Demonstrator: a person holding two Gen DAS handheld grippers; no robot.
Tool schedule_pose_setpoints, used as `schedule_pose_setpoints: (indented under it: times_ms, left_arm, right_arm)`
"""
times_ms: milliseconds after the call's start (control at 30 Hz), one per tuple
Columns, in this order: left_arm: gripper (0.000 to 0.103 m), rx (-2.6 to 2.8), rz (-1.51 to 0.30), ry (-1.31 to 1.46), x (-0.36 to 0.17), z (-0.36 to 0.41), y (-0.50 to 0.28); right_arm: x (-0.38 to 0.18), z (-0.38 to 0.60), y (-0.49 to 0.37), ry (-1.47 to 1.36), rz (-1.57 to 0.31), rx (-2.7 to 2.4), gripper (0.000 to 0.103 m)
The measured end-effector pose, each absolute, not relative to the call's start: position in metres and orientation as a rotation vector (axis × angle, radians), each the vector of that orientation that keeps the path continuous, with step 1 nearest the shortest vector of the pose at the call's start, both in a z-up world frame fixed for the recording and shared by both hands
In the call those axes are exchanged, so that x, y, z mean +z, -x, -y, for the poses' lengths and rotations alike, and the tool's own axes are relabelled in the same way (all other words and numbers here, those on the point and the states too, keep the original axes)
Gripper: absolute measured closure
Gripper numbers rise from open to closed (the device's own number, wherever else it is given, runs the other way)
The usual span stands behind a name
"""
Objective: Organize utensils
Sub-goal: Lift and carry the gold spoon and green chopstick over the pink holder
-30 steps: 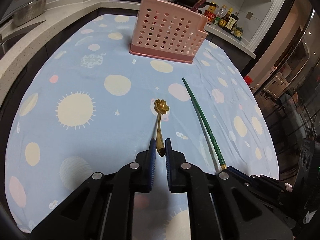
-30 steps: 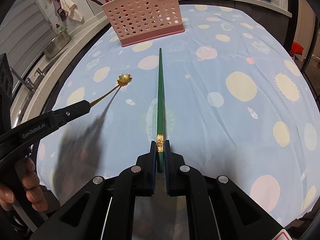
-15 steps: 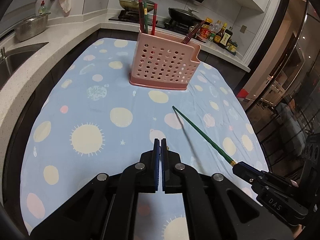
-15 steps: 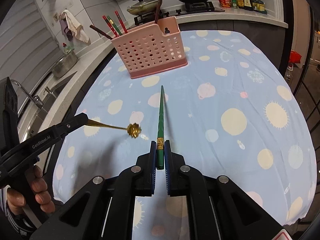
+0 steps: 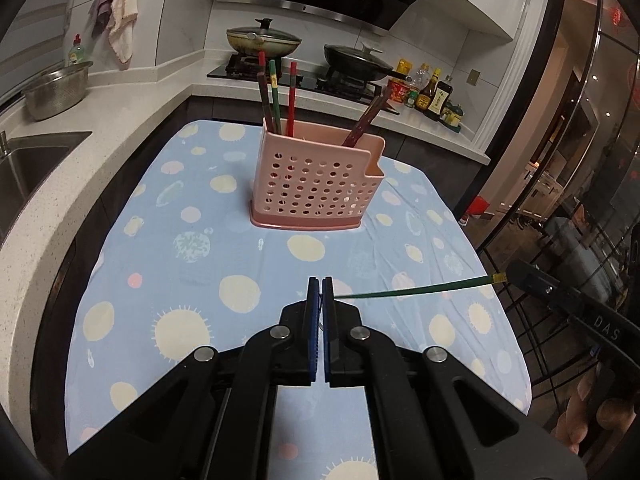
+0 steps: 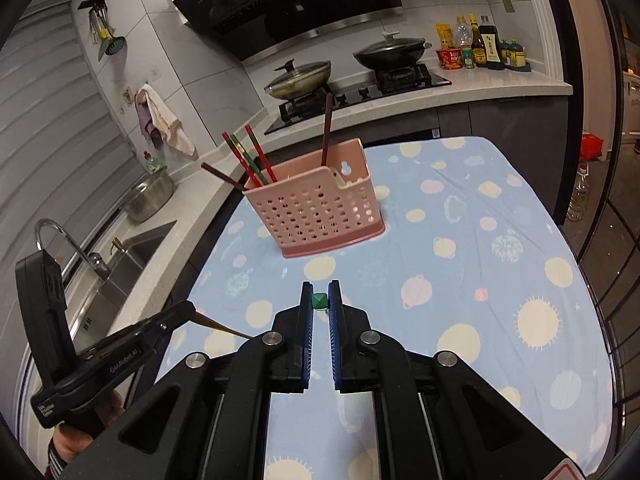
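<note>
Both tools raised off the cloth, green chopstick (image 5: 416,290) and gold spoon (image 6: 224,326) lifted, swung level.

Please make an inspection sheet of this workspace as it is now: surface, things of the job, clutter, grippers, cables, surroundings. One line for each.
Surface: blue tablecloth with sun and planet print, lightly wrinkled.
Job's things: pink holder stands upright on the cloth with red, green and dark chopsticks inside; green chopstick held in the air; gold spoon, only its handle shows.
Clutter: nothing seen on the cloth.
Grippers: left gripper shut on the gold spoon; right gripper shut on the green chopstick.
Cables: nothing seen.
Surroundings: sink, steel bowl, two lidded pans on the stove, sauce bottles.
</note>
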State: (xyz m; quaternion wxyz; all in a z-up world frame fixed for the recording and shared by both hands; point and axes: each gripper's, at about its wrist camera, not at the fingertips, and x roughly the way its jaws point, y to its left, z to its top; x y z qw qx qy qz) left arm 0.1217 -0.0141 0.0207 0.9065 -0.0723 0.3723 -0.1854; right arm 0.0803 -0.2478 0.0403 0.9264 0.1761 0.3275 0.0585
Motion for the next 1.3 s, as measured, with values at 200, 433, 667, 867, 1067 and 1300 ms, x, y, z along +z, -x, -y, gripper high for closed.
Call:
schedule_pose_setpoints:
  times_ms: [200, 433, 667, 867, 1067, 1300]
  left_arm:
    - [0.102, -0.402, -0.717, 0.147, 0.045, 0.019, -0.141]
    - [0.102, -0.419, -0.640, 0.140, 0.079, 0.026, -0.173]
    - [0.102, -0.414, -0.570, 0.099, 0.109, 0.036, -0.211]
    - [0.102, -0.401, -0.522, 0.060, 0.128, 0.051, -0.246]
    - [0.102, -0.395, -0.527, 0.041, 0.126, 0.065, -0.279]
    - [0.102, -0.396, -0.567, 0.042, 0.107, 0.075, -0.308]
  right_arm:
    - [0.065, 0.255, -0.099, -0.351, -0.597, 0.113, 0.096]
    - [0.091, 0.269, -0.125, -0.347, -0.516, 0.100, 0.096]
    - [0.123, 0.283, -0.166, -0.330, -0.428, 0.077, 0.096]
    - [0.150, 0.291, -0.206, -0.308, -0.362, 0.063, 0.096]
    - [0.165, 0.292, -0.247, -0.270, -0.329, 0.060, 0.096]
    - [0.156, 0.287, -0.281, -0.253, -0.357, 0.071, 0.096]
